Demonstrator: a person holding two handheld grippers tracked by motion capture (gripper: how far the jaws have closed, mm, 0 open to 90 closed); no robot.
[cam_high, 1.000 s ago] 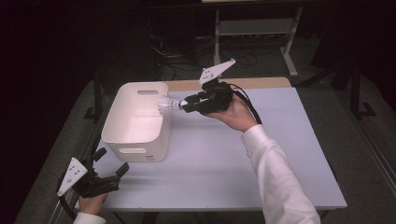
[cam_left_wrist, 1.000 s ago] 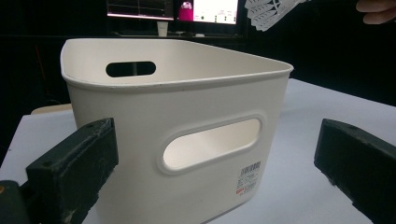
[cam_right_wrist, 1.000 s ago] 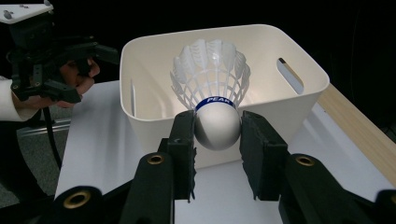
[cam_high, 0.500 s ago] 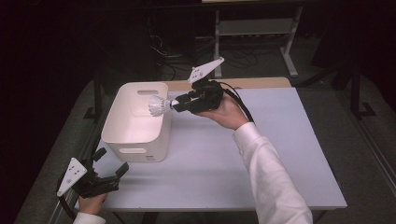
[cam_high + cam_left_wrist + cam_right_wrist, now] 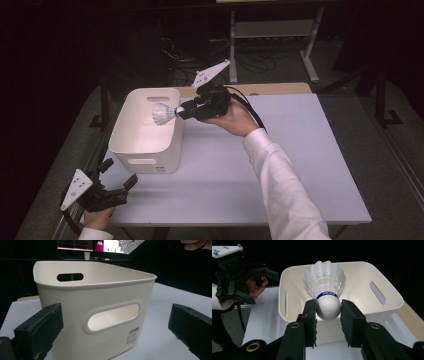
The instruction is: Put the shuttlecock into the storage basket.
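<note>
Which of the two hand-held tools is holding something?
The right tool, over the white plastic bin, clamps a white feathered shuttlecock; the left tool is open.

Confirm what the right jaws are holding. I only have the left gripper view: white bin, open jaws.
Observer: A shuttlecock, clamped by its white cork; the right gripper has it feathers forward.
Operator: Where relative to the bin?
Observer: In the high view, the feathers reach over the bin's right rim.
Operator: Anything in the bin already?
Observer: Nothing on the floor that shows.
</note>
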